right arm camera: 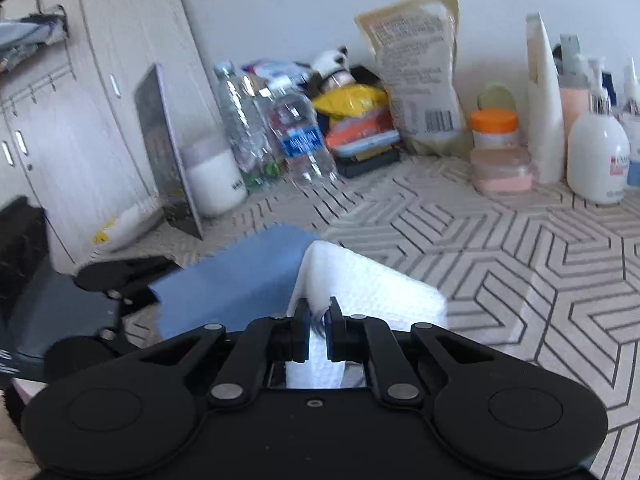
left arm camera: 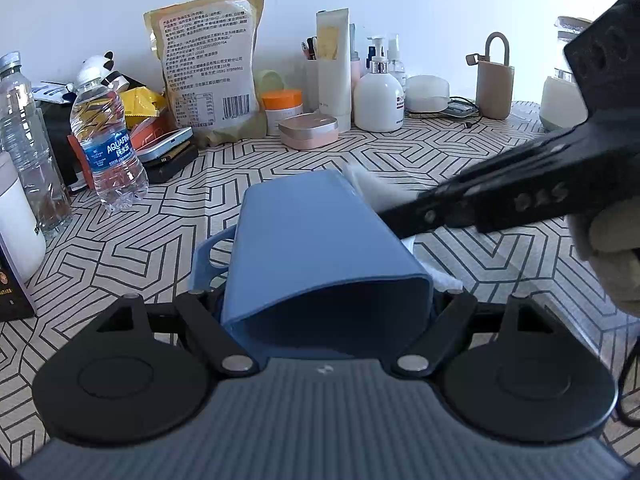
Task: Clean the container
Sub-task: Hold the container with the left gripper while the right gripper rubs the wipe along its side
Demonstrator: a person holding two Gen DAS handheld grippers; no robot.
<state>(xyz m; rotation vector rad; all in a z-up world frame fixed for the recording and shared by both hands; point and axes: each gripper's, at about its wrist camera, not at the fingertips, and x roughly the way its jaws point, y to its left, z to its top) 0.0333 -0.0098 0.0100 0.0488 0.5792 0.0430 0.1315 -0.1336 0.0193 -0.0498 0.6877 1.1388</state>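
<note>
I have the blue container (left arm camera: 320,240) lying on its side between my left gripper (left arm camera: 326,300) fingers, open mouth toward the left wrist camera, closed end pointing to 12 o'clock. The linkage arms sit spread at 9 and 3 o'clock of the mouth and seem to clamp the container at its rim, though the pads themselves are hidden behind it. A pale blue handle loop (left arm camera: 212,252) sticks out at 9 o'clock.

My right gripper (right arm camera: 318,312) is clenched on a folded white paper towel (right arm camera: 368,284); the jaws pinch its near edge. From the right wrist camera the towel drapes against the container's (right arm camera: 240,276) side at 10 o'clock. In the left view that gripper (left arm camera: 404,218) comes in from 3 o'clock, its tip over the container's upper right edge.

The patterned tablecloth (left arm camera: 400,152) is open toward 12 and 1 o'clock. A water bottle (left arm camera: 106,136) stands at 10 o'clock, a pink tin (left arm camera: 308,130) and a white pump bottle (left arm camera: 378,96) line the back wall. The right view is blurred.
</note>
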